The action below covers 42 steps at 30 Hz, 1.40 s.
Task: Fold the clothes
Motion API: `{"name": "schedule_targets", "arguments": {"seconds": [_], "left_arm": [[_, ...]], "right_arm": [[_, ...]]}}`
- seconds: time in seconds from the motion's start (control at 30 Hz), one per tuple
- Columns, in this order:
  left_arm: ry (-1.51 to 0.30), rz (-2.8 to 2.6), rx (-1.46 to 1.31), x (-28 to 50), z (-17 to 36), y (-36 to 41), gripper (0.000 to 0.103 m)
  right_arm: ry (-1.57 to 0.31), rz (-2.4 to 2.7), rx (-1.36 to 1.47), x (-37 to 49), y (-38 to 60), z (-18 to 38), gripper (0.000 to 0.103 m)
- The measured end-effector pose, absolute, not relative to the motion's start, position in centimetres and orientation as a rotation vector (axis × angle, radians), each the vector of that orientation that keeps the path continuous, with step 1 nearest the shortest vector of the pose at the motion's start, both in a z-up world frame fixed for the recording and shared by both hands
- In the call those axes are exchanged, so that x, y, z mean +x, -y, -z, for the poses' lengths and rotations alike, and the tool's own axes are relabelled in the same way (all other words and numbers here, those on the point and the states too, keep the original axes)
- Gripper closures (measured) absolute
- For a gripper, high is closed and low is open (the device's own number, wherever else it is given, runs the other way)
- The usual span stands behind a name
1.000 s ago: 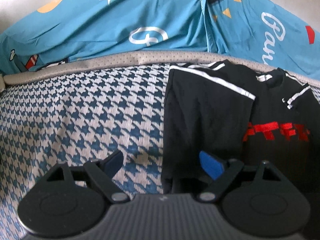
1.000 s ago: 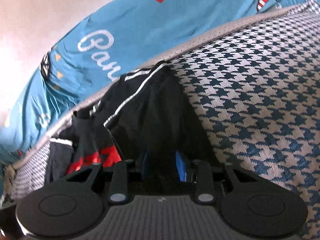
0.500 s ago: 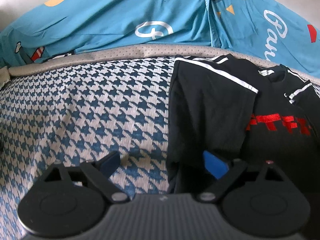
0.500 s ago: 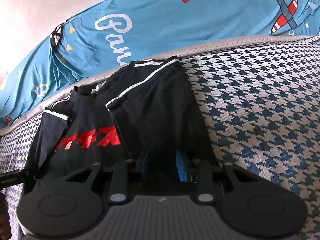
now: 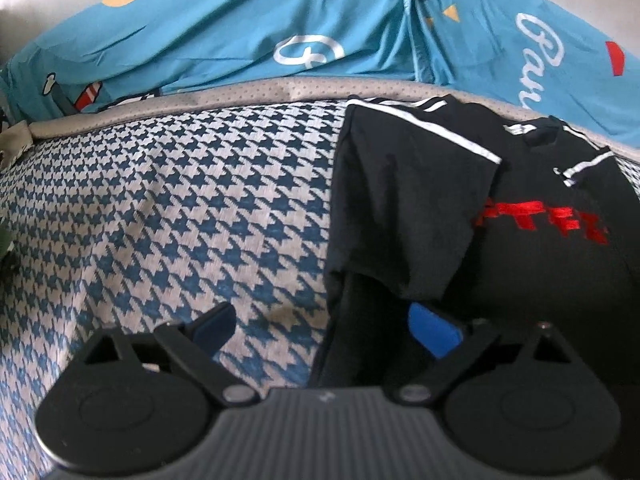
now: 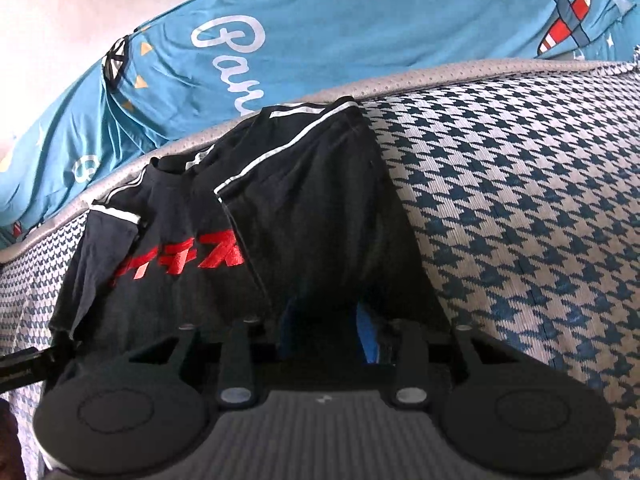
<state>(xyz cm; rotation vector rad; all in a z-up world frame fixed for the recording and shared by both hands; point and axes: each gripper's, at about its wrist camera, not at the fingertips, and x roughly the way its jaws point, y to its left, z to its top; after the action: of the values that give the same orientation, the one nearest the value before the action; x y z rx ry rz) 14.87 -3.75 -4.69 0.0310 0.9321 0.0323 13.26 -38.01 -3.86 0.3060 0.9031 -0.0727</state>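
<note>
A black T-shirt (image 5: pixel 404 208) with white sleeve stripes and red lettering lies on the houndstooth bed cover (image 5: pixel 180 208), its left sleeve side folded inward. My left gripper (image 5: pixel 324 326) is open over the shirt's left edge, its right pad above the black cloth, its left pad above the cover. In the right wrist view the same T-shirt (image 6: pixel 312 208) has its right side lifted and folded inward. My right gripper (image 6: pixel 326 326) is shut on that black cloth, which hides most of its blue pads.
A blue patterned duvet (image 5: pixel 248 36) is bunched along the far side of the bed, also seen in the right wrist view (image 6: pixel 280 36). A grey mattress edge (image 5: pixel 240 92) runs between duvet and cover. Part of the left gripper shows at the lower left (image 6: pixel 24 364).
My right gripper has carried the shirt's right side further inward and levelled out. The left gripper has shifted slightly and stays open.
</note>
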Motion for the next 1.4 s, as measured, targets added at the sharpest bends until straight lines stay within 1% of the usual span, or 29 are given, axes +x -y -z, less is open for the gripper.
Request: {"name": "schedule_targets", "arguments": {"seconds": [0.4, 0.47, 0.73, 1.07, 1.4], "left_arm": [[-0.904, -0.014, 0.06, 14.2, 4.5, 5.0, 0.002], [-0.899, -0.01, 0.056, 14.2, 4.4, 5.1, 0.0], [-0.866, 0.001, 0.048, 14.2, 3.7, 5.4, 0.0], [-0.914, -0.029, 0.001, 14.9, 4.3, 4.5, 0.0], [-1.003, -0.052, -0.033, 15.9, 6.1, 4.0, 0.0]], "right_arm": [[-0.876, 0.064, 0.293, 13.1, 37.6, 3.1, 0.066], [-0.871, 0.062, 0.294, 13.2, 37.6, 3.1, 0.066], [-0.84, 0.08, 0.304, 13.5, 37.9, 2.7, 0.066], [-0.807, 0.132, 0.337, 14.2, 40.1, 2.4, 0.066], [-0.832, 0.179, 0.357, 14.6, 41.3, 3.0, 0.066]]}}
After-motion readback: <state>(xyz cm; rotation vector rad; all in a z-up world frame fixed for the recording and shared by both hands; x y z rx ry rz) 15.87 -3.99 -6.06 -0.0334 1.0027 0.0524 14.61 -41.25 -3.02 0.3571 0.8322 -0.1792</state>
